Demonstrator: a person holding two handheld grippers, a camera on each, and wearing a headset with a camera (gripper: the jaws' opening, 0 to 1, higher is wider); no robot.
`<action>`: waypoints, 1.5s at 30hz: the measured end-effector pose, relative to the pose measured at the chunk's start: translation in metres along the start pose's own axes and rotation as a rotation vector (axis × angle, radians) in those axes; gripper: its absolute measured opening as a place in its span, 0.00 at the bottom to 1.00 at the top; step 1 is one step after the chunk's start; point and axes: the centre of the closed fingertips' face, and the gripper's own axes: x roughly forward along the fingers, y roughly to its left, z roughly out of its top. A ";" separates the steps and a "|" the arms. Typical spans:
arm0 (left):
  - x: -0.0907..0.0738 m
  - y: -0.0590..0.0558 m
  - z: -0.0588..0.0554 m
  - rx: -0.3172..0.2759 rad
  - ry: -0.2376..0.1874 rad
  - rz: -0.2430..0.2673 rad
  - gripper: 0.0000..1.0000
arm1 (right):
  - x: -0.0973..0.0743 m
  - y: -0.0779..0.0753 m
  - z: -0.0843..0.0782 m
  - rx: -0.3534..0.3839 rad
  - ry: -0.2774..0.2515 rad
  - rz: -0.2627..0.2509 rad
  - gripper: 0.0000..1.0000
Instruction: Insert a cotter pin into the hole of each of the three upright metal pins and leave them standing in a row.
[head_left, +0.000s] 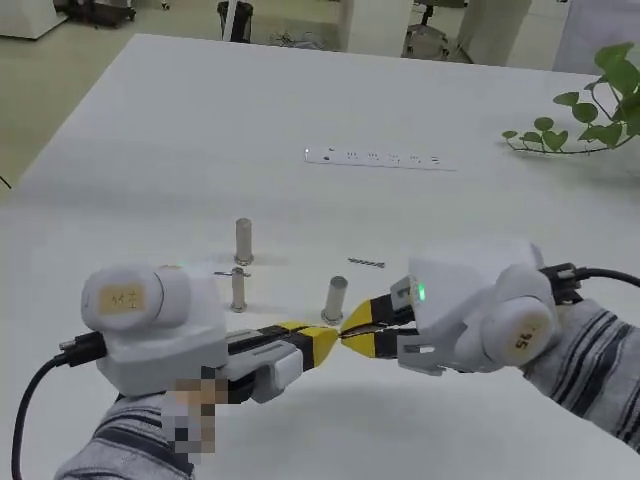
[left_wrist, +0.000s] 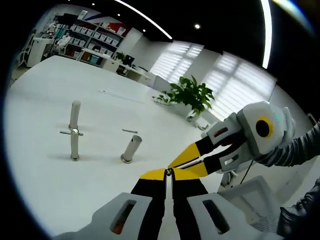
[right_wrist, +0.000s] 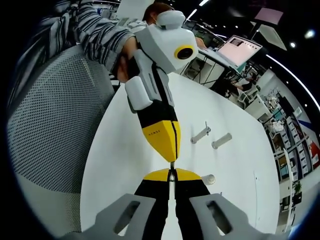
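Observation:
Three metal pins stand on the white table (head_left: 150, 160): a bare rear one (head_left: 243, 241), one (head_left: 238, 288) with a cotter pin pushed through it, and a bare one (head_left: 335, 299) closest to the grippers. A loose cotter pin (head_left: 366, 263) lies behind that one. My left gripper (head_left: 330, 341) and right gripper (head_left: 352, 332) meet tip to tip in front of it, both shut on the ends of a small thin cotter pin (right_wrist: 172, 166). The left gripper view has the shut left gripper (left_wrist: 169, 174), the right gripper (left_wrist: 176, 165) and the pins (left_wrist: 74, 145) (left_wrist: 131, 149).
A white power strip (head_left: 380, 157) lies farther back on the table. A green plant (head_left: 590, 115) sits at the far right edge. A mesh chair back (right_wrist: 55, 125) is on the near side. The table's left edge runs diagonally at the left.

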 end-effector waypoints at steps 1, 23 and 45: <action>0.000 0.000 0.000 0.002 0.000 -0.001 0.00 | 0.000 0.000 0.000 0.000 0.002 -0.001 0.00; -0.002 -0.012 -0.008 0.270 0.071 -0.050 0.00 | -0.002 0.005 -0.013 0.091 0.034 0.040 0.00; -0.001 0.011 0.003 0.362 0.043 0.084 0.11 | -0.006 -0.012 -0.034 0.160 0.096 -0.052 0.00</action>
